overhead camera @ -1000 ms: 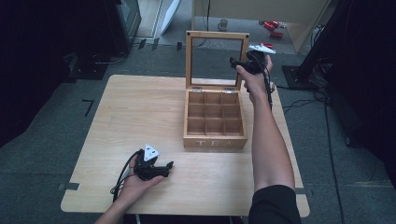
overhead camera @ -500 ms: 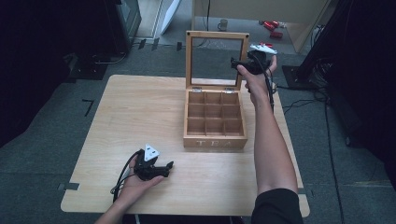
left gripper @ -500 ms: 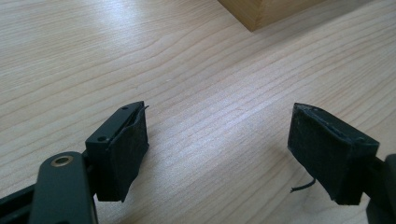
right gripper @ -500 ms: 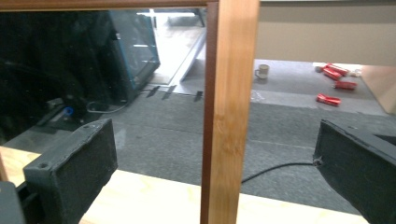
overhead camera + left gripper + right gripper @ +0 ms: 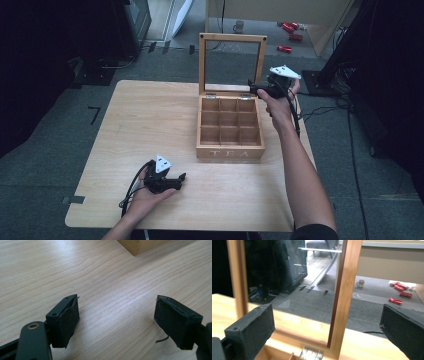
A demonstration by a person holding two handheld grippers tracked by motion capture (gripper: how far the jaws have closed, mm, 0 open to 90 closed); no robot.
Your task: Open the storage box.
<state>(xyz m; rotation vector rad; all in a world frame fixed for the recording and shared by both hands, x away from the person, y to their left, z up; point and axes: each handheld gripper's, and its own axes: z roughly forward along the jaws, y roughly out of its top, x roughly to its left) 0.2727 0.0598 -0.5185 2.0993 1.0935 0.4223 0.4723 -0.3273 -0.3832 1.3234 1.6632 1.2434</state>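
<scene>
A wooden tea box point(image 5: 230, 145) marked TEA stands open right of the table's middle, its several compartments bare and its windowed lid point(image 5: 232, 37) upright. My right gripper point(image 5: 253, 89) hovers at the lid's right side, just above the hinge line. In the right gripper view, my right gripper point(image 5: 329, 317) has just been opening; the lid's right frame bar point(image 5: 344, 285) stands between the wide jaws, touched by neither pad. My left gripper point(image 5: 180, 178) rests in a hand near the table's front edge. Up close, my left gripper point(image 5: 116, 315) is open over bare wood, with the box corner point(image 5: 140, 246) ahead.
The light wooden table point(image 5: 150, 115) has free room left of the box and along the front. On the floor beyond lie red cans point(image 5: 290, 30) and a mug point(image 5: 239, 25). A dark cabinet point(image 5: 132, 25) stands at the back left; cables point(image 5: 325, 107) trail at the right.
My right hand came down from the lid's top right corner to beside its lower right edge. The lid stays upright. The left hand has not moved.
</scene>
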